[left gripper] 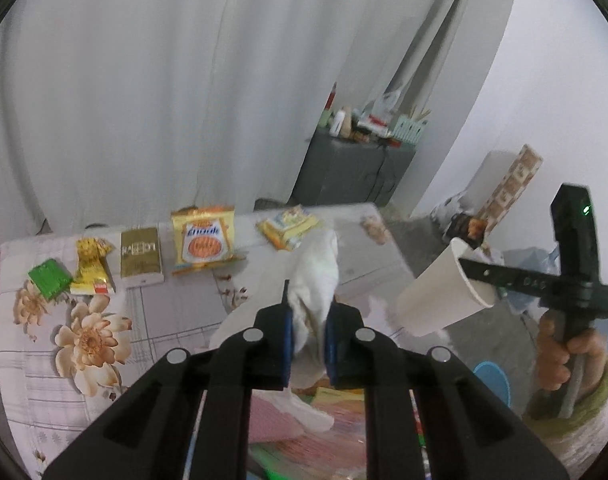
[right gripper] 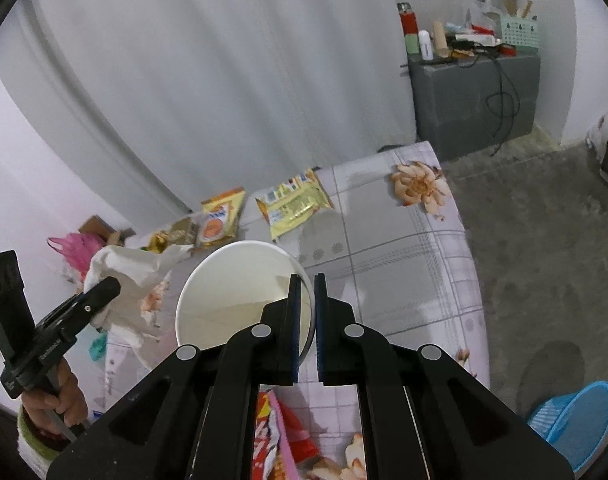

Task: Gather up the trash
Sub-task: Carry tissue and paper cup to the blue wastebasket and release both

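Observation:
My left gripper [left gripper: 307,308] is shut on a crumpled white tissue [left gripper: 317,272], which is lifted above the floral table cloth [left gripper: 164,312]. In the right wrist view the same gripper [right gripper: 108,286] and tissue [right gripper: 132,276] show at the left, with a hand on the handle. My right gripper [right gripper: 307,280] is shut on the rim of a white paper cup [right gripper: 232,292], one finger inside and one outside. From the left wrist view the cup [left gripper: 435,300] hangs tilted at the right, off the table's edge.
Snack packets lie along the table's far side: a green one [left gripper: 50,278], a yellow wrapper [left gripper: 92,266], a gold box [left gripper: 140,254], an orange-yellow packet [left gripper: 204,240], a pale yellow one [left gripper: 290,226]. A red packet [right gripper: 276,432] lies near. A blue basket [right gripper: 575,420] stands on the floor, a grey cabinet [right gripper: 471,92] behind.

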The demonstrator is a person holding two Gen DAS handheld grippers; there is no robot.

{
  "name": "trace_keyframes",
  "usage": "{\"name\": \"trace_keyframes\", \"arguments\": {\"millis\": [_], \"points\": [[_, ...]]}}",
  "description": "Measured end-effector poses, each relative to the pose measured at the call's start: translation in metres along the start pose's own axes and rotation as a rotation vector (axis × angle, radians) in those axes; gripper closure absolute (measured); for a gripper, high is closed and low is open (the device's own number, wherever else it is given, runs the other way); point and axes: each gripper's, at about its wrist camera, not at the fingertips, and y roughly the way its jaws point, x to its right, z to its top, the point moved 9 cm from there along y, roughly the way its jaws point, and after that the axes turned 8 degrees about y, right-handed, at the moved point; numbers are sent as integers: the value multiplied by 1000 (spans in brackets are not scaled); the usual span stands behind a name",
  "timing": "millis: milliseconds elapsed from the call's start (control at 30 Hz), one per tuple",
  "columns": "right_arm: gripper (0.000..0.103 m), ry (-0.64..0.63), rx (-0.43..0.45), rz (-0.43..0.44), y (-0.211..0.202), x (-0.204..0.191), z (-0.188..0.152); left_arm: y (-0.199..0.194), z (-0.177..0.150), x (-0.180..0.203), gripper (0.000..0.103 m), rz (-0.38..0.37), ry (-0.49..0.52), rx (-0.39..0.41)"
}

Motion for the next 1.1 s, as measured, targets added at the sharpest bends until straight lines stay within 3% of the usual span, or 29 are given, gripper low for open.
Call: {"name": "trace_keyframes", "arguments": {"millis": [267, 567, 767, 1100], "points": [[98, 35, 96, 85, -63, 3, -12, -54, 13, 34, 91, -86, -5, 86], [98, 112, 201, 139, -141, 33, -47, -105, 25, 109, 91, -219, 46, 140], [98, 223, 248, 125, -175, 79, -83, -117, 9, 169, 91, -312, 113, 116], [98, 437, 323, 29, -215, 165, -146, -88, -22, 279, 92, -489, 188, 0]]}}
